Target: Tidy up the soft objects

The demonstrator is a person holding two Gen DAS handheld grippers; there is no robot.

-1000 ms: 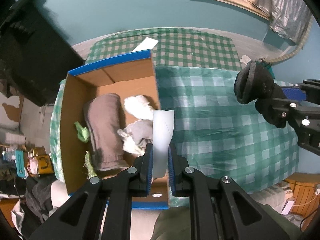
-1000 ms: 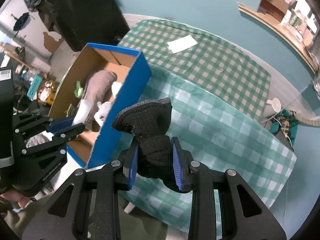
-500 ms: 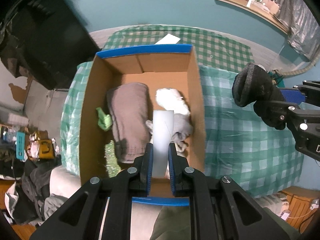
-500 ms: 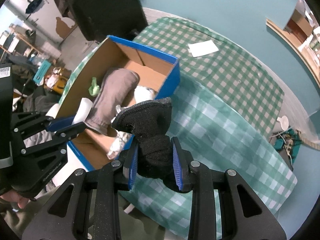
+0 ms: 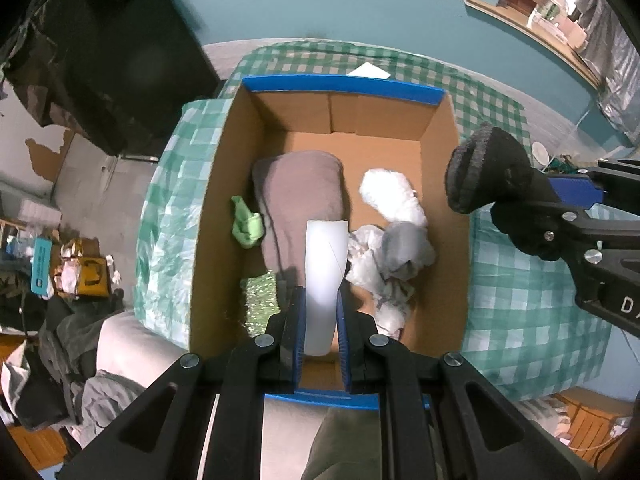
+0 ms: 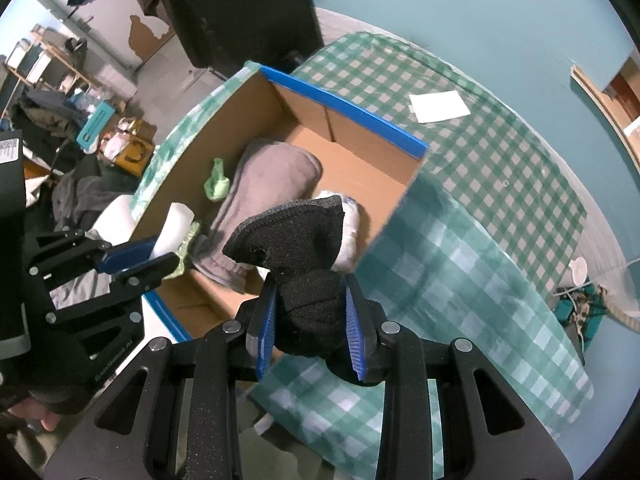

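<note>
My left gripper (image 5: 320,312) pinches a white roll (image 5: 325,272) above the box (image 5: 208,208). My right gripper (image 6: 310,326) clamps a black sock (image 6: 308,264) near the box's right wall.

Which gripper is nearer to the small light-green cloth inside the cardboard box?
Left. The left gripper, holding a white foam roll, hangs over the box just beside the small light-green cloth. The right gripper, holding a black sock, is over the box's opposite side.
</note>
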